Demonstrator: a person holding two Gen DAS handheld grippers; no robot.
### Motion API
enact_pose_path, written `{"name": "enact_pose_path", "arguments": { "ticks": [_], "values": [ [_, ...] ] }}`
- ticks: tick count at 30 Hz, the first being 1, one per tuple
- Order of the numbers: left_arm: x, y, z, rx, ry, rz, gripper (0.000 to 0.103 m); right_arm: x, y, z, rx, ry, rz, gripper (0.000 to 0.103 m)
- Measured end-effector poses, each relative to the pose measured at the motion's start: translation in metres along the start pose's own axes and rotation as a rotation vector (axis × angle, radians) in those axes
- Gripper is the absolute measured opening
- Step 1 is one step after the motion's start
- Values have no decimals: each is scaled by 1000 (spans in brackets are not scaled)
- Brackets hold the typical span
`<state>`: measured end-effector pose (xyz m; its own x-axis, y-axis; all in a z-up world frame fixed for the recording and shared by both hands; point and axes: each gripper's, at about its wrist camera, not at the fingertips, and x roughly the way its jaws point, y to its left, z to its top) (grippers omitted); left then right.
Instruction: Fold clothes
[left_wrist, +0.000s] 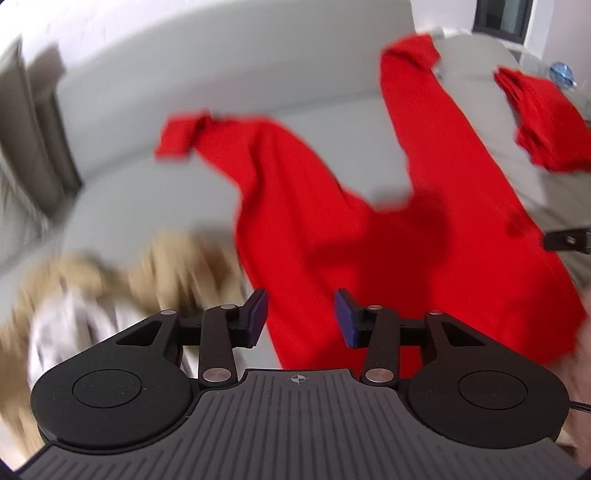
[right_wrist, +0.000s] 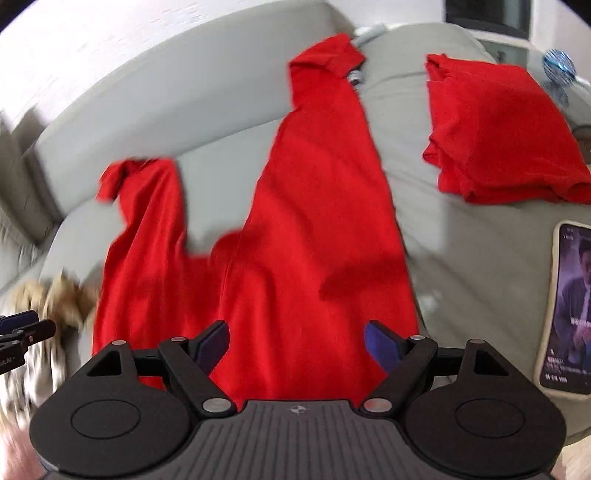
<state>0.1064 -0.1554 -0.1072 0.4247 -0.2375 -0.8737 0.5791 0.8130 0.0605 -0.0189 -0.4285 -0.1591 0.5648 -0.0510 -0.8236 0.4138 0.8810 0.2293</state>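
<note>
A pair of red trousers (left_wrist: 332, 236) lies spread on a grey sofa (left_wrist: 184, 96), waist toward me, both legs running away. It also shows in the right wrist view (right_wrist: 295, 258). My left gripper (left_wrist: 300, 314) is open and empty above the waist's left part. My right gripper (right_wrist: 295, 345) is open and empty above the waist's right part; its tip shows in the left wrist view (left_wrist: 569, 240). A folded red garment (right_wrist: 498, 129) lies to the right on the sofa; it also shows in the left wrist view (left_wrist: 543, 118).
A tan and white garment pile (left_wrist: 110, 288) lies left of the trousers. A phone (right_wrist: 569, 306) with a lit screen lies at the right. The sofa backrest (right_wrist: 166, 85) rises behind. A blue object (right_wrist: 557, 66) sits at the far right.
</note>
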Motion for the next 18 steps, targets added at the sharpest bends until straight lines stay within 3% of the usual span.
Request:
{"name": "enact_pose_path", "arguments": {
  "ticks": [4,7,10,15,18],
  "values": [
    [-12,0,-53,-228,23,56,47,-8,-6,-35,-120,-44,29,81],
    [-11,8,-79,-409,32,44,47,-10,-16,-57,-145,-75,54,75],
    [-8,3,-95,-434,25,41,47,-5,-33,-60,-58,-61,95,63],
    [-4,-7,-96,-433,-30,26,49,-4,-58,-59,21,-67,77,60],
    [9,-7,-96,-457,-6,7,49,-1,-64,-60,44,-40,44,59]
  ]
}}
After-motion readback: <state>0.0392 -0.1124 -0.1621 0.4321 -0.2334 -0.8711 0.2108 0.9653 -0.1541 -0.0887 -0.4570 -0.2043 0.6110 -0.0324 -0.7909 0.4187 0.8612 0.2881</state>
